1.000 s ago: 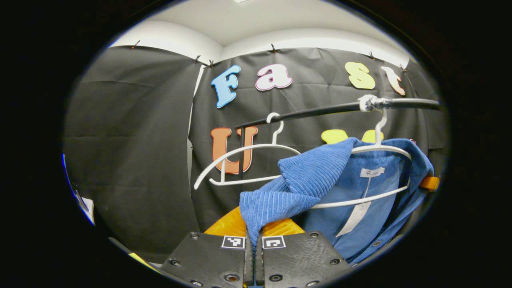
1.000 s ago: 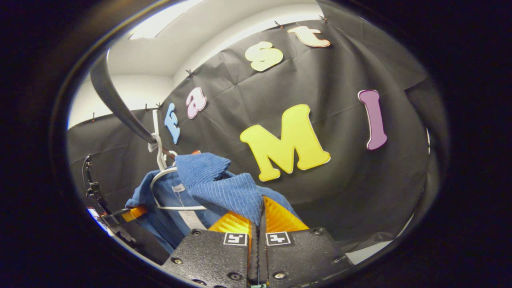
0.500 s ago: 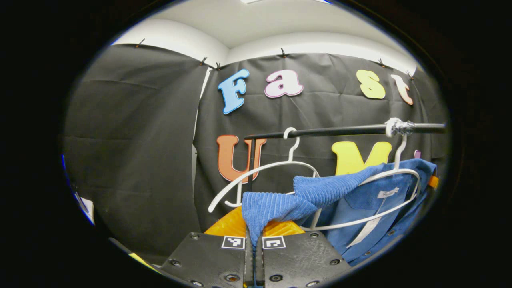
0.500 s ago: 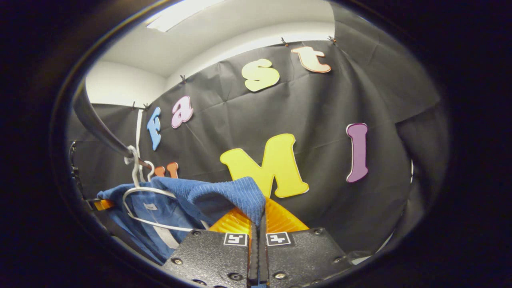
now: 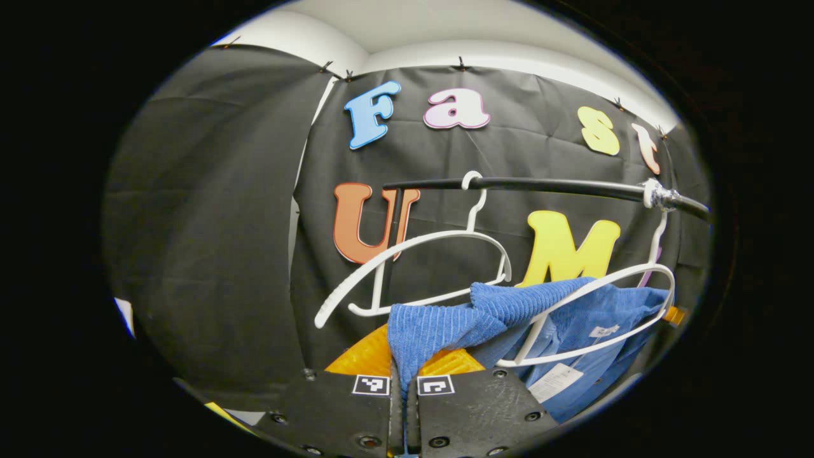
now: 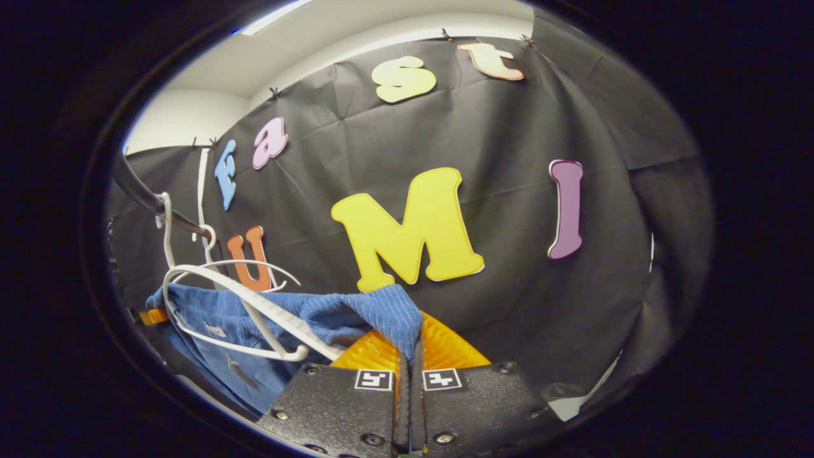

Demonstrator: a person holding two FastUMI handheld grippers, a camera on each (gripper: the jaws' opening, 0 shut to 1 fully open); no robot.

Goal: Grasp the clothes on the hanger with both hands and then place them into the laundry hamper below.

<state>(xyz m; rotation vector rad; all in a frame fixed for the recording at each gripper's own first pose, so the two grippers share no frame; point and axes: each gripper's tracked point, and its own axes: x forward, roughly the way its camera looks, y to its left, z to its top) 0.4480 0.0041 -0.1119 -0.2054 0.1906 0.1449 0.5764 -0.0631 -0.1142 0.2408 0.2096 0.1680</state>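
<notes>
Left gripper [image 5: 403, 375] clamped tight on a fold of blue garment [image 5: 445, 324]; right gripper [image 6: 410, 362] likewise pinched on the garment [image 6: 356, 315]. Black rail [image 5: 547, 186] across at 1 o'clock. Garment slack, sagging below its white hanger [image 5: 598, 286] at 4 o'clock. Bare second hanger [image 5: 413, 245] hooked beside, near 12.

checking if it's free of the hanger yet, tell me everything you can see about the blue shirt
The blue shirt looks like ribbed, corduroy-like cloth with a smoother inside, a small neck label and a pale hang tag. It sags below the black rail, with the white hanger tilted across its collar area, so it is not clearly free. The left gripper pinches one bunched end; the right gripper pinches another.
</notes>
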